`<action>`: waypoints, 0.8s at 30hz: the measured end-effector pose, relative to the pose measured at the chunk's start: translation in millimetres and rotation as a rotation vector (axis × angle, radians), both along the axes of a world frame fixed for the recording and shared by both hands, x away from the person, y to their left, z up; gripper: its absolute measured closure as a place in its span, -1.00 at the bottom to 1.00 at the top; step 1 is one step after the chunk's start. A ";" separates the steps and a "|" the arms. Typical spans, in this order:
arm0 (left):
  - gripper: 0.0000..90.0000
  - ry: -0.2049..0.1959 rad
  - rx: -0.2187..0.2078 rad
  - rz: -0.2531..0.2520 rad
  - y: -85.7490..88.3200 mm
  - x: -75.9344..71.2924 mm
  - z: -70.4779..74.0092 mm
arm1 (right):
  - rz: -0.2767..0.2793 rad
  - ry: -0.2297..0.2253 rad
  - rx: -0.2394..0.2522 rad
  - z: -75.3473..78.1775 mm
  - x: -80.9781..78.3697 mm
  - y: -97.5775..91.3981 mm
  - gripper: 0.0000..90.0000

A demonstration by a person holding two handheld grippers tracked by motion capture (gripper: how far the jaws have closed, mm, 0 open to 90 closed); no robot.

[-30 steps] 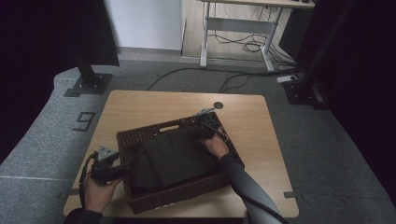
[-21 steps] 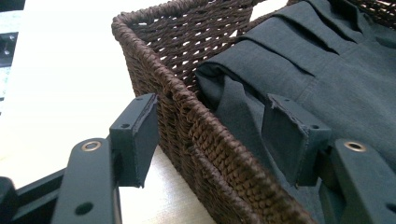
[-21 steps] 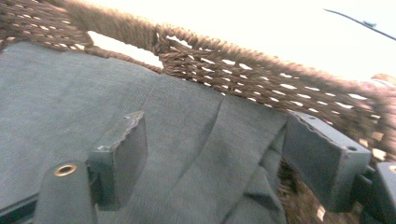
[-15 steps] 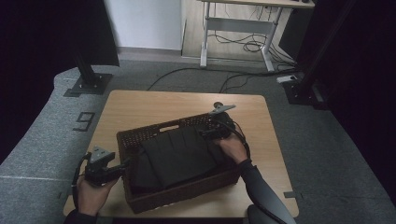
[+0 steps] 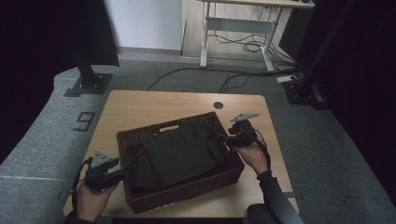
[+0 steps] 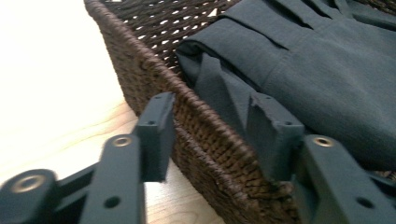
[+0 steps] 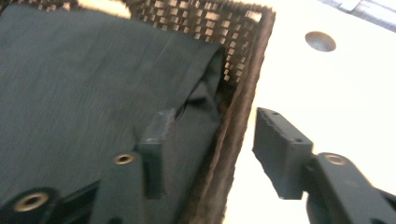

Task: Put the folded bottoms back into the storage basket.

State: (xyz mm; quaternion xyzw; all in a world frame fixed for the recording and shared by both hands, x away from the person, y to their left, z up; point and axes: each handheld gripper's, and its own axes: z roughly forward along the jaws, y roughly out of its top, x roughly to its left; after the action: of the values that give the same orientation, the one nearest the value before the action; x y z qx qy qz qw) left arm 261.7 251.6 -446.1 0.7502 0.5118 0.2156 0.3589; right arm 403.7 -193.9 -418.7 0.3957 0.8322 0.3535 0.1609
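You are bringing both claws onto the wicker basket (image 5: 187,193), one at each short end, and that is what is changing right now. Your right claw (image 5: 227,138) is no longer reaching over the folded dark cloth (image 5: 180,154) inside the basket as it was a second ago; it is now sitting at the right-hand rim, and its jaws are straddling that wall, one inside against the cloth and one outside over the desk (image 5: 154,105). They have just been closing, but in the right gripper view the right claw (image 7: 210,154) is showing a clear gap between the outer pad and the wicker, so it is not yet pinching anything. Your left claw (image 5: 122,170) is holding its place at the basket's near left corner, and its jaws have just been closing too; in the left gripper view the left claw (image 6: 210,135) is bracketing the rim of the basket (image 6: 205,126), with the outer pad close beside the weave and the inner pad down among the folds of the cloth (image 6: 327,79). Whether those pads are pressing yet is hard to judge, so treat that side as spread around the rim rather than clamped. The basket is resting on the desk, slightly skewed, with the cloth lying folded inside it. To my eye you are setting up a two-handed lift or shift, and both grips are needing to finish closing first.
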 end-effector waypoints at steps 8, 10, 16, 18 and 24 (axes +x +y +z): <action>0.31 -0.010 0.040 0.004 -1.6 9.6 -0.2 | -0.024 0.028 -0.014 -9.1 -8.9 -8.8 0.59; 0.33 -0.012 0.046 -0.003 -0.5 16.9 -0.2 | -0.029 0.040 -0.011 -11.2 -10.3 -12.0 0.63; 0.39 -0.009 0.036 -0.025 2.6 40.8 0.4 | -0.041 0.041 0.022 -12.7 -17.6 -20.8 0.63; 0.42 -0.005 0.032 -0.039 3.4 57.3 1.1 | -0.049 0.037 0.025 -12.3 -19.6 -22.4 0.63; 0.64 -0.034 0.020 -0.066 4.7 86.6 6.1 | -0.066 0.037 0.048 -13.0 -22.2 -29.8 0.66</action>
State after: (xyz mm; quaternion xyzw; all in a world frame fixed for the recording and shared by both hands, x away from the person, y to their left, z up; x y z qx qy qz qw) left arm 348.3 256.3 -440.0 0.7664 0.4784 0.2214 0.3670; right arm 381.5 -223.7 -431.8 0.4332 0.8128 0.3603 0.1476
